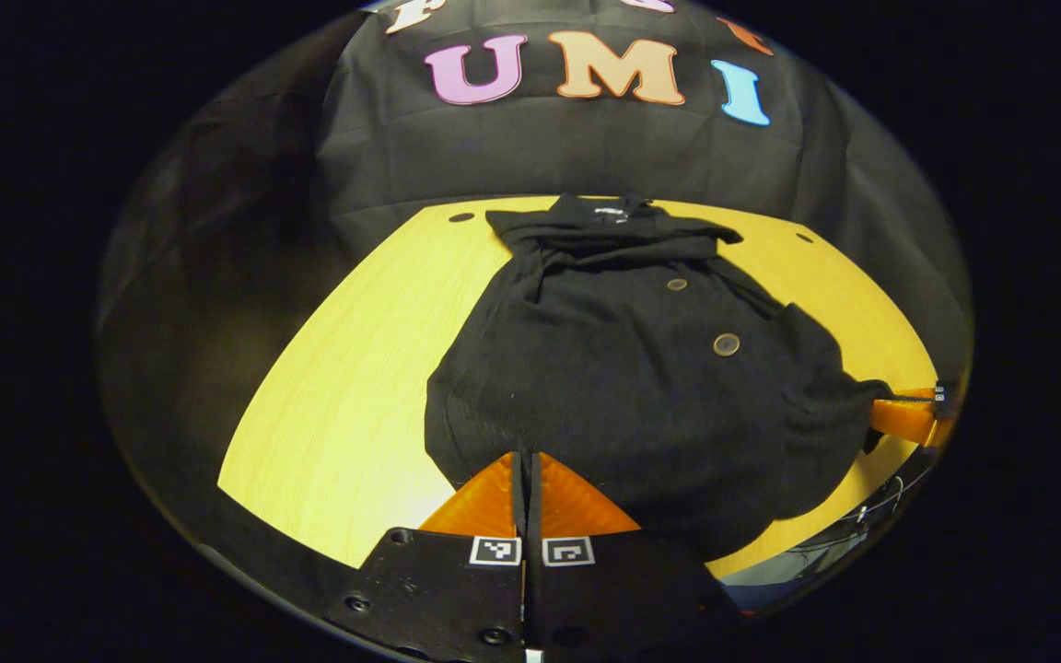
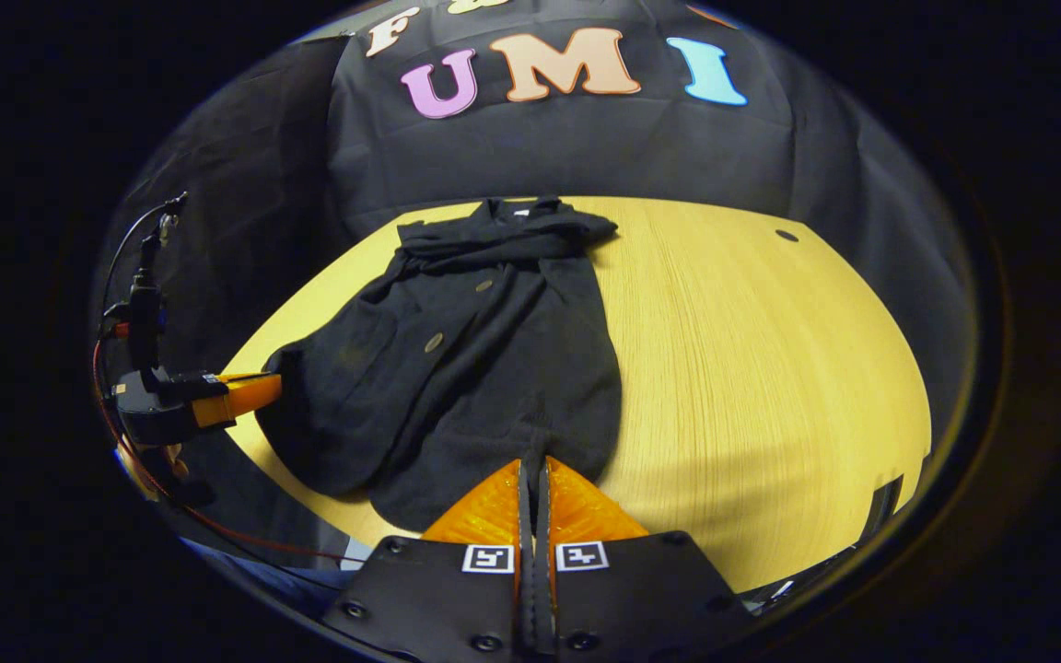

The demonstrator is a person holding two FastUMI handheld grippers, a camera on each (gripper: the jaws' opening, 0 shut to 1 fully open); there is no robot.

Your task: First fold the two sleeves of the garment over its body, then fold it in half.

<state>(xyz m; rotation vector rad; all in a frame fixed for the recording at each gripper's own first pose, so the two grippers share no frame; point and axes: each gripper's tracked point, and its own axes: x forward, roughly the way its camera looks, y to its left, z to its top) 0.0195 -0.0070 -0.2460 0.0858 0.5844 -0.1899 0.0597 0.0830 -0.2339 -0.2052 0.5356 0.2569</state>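
A soft, dark, buttoned garment (image 1: 641, 368) lies crumpled on the wood-grain table (image 1: 346, 405). Both the left gripper (image 1: 525, 460) and the right gripper (image 2: 536, 465) have jaws pinched together on its near hem; the cloth's folds blur in the darkness.

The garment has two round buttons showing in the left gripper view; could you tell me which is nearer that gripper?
The larger-looking lower button, right of the garment's middle; the other button sits higher, toward the collar.

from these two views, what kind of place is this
Likely a recording booth, not a home: black cloth wall behind a bare wooden table, one black garment laid out, both hand-held grippers pinching its hem.
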